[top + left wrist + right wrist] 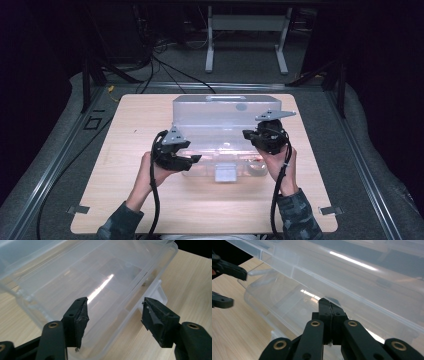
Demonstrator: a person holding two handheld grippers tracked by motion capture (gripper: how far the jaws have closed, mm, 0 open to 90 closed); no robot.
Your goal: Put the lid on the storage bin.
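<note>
Forearms in camo sleeves come in at the near edge, one gripper per hand.

Wooden table is the biggest item, light grain, sitting on a grey floor with black cables. Metal stand far behind it.

Clear plastic box sits mid-table, slightly far of centre. Lid is up, hinged along the far side, handle at its top edge. White latch hangs on the near wall of the box. Base looks empty as far as I can tell through the glare.

Left gripper is at the near-left corner of the box, jaws apart; nothing pinched. Left gripper view: its jaws straddle the near wall of the box base without the pads pressing on it.

Right gripper is at the right end of the box, jaws pressed together, nothing visible between them. Right gripper view: closed tips sit just beside the lid's rim; contact can't be confirmed.
</note>
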